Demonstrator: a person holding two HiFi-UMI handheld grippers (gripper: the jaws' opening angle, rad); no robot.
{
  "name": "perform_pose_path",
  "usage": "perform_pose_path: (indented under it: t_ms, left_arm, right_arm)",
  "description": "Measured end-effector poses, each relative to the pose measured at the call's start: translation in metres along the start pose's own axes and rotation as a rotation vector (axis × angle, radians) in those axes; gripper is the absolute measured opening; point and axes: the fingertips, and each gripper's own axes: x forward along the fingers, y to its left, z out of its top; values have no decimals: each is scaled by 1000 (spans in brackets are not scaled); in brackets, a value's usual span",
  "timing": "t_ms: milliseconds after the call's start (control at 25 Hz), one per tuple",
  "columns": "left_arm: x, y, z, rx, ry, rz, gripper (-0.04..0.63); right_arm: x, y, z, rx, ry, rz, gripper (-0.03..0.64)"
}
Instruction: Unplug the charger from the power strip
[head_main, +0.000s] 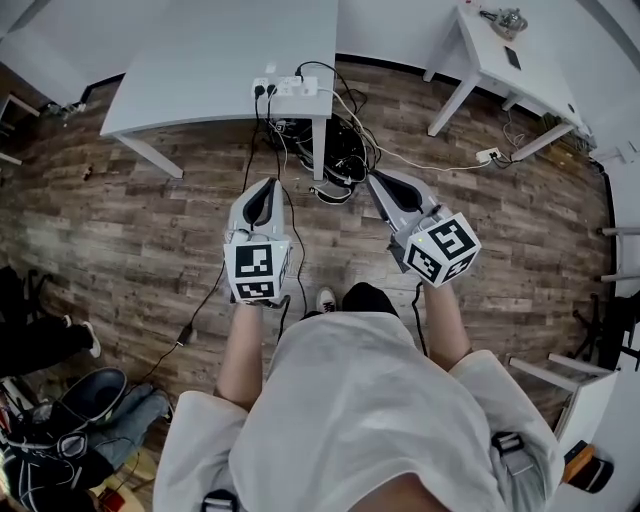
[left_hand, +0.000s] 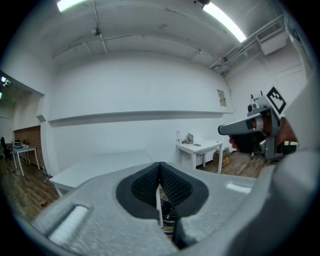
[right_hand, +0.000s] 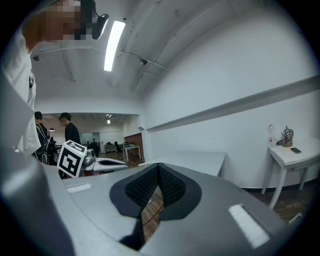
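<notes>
While left gripper (head_main: 264, 192) and right gripper (head_main: 382, 190) hang clenched, empty, charger (head_main: 260, 90) sits plugged in strip (head_main: 303, 89) (unplugging not begun).

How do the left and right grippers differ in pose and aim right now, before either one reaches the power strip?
The left gripper points straight up the head view toward the power strip. The right gripper slants inward toward it. The left gripper's marker cube sits square in the picture, while the right gripper's marker cube is tilted. Both are shut, empty and held over the wooden floor, short of the table.
</notes>
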Motion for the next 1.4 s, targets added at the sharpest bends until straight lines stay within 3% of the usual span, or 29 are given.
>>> perform_pose_path:
  t_ms: [520,600,1080,1400]
  left_arm:
    - [73,31,9,-19,10,24,5]
    - [90,36,9,-20,19,22,35]
    - [214,59,5,-3,85,34,51]
    - [282,67,-18,-55,157,80,60]
  right_arm:
    - [69,-47,1,-24,17,40,2]
    - [85,-60,1,-17,22,45,2]
    - [185,-173,-7,18,106,80,17]
    - [240,-230,-38,55,190,149,28]
